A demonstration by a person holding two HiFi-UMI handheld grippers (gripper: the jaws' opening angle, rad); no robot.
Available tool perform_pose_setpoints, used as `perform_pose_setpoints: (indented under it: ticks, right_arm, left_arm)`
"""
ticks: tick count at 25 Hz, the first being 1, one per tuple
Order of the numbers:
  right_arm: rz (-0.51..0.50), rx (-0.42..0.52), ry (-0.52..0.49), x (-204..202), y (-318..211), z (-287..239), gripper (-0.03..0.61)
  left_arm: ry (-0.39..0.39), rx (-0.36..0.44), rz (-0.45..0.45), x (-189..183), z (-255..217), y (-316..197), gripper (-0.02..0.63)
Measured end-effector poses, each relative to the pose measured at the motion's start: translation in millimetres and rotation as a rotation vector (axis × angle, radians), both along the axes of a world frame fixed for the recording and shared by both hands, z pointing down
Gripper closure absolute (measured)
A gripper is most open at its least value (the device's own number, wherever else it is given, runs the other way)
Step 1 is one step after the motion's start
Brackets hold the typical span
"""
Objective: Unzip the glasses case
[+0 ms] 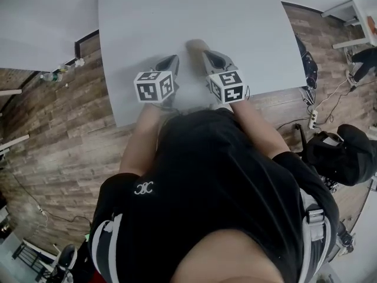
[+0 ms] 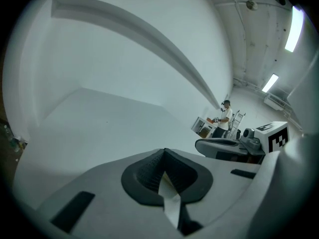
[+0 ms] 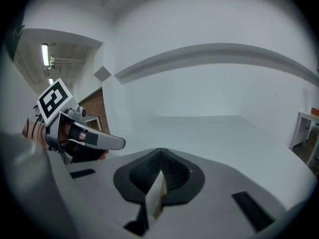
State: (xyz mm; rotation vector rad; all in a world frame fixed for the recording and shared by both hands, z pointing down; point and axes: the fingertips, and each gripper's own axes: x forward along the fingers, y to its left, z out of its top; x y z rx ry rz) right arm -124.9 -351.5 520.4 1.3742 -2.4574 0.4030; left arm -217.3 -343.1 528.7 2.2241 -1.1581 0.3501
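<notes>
Glasses case candidate: a small tan rounded shape (image 1: 195,45) lies on the white counter (image 1: 194,10), just beside the tip of the right gripper (image 1: 206,53). It is too blurred to identify with certainty, and neither gripper view shows it.

Right gripper, grey-bodied: its own view shows the dark ribbed pads (image 3: 172,171) pressed together along a ridge, with only a pale sliver of gap lower down and nothing between them. Left gripper (image 1: 172,59): likewise pressed together and empty, pads (image 2: 149,171) meeting along one ridge. The two tips lie near each other over the counter, angled inward, the tan shape beyond them. Each gripper view catches the other gripper alongside.

Black-and-white marker cubes, left (image 1: 155,85) and right (image 1: 227,86), sit at the counter's near edge. Bare forearms (image 1: 141,137) run back from them to a person in a black shirt (image 1: 218,187).

Surroundings: brown wood-plank floor (image 1: 59,134); a black bag (image 1: 344,152) at the person's right; a distant standing person (image 2: 225,117) in the left gripper view.
</notes>
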Motion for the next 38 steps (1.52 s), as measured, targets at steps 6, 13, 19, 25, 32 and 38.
perform_pose_setpoints:
  ticks: [6,13,19,25,32,38]
  right_arm:
    - [0.056,0.002,-0.041,-5,6,-5,0.565]
    - [0.047,-0.010,-0.035,8,-4,-3,0.565]
    - [-0.041,0.011,-0.039,51,-19,-6,0.565]
    - [-0.136,0.038,-0.085,123,-48,-12,0.565]
    - [-0.264,0.029,-0.126,224,-87,-17,0.565]
    - [-0.392,0.025,-0.159,258,-93,-24,0.565]
  left_arm:
    - [-0.002,0.006,0.030,-12,6,-2,0.611]
    - [0.029,0.017,0.040,2,0,-8,0.611]
    - [0.016,0.036,-0.024,51,-10,-19,0.611]
    - [-0.034,0.060,-0.134,124,-16,-32,0.611]
    - [-0.074,0.040,-0.320,223,-12,-36,0.611]
    - [-0.088,-0.001,-0.477,256,-3,-18,0.611]
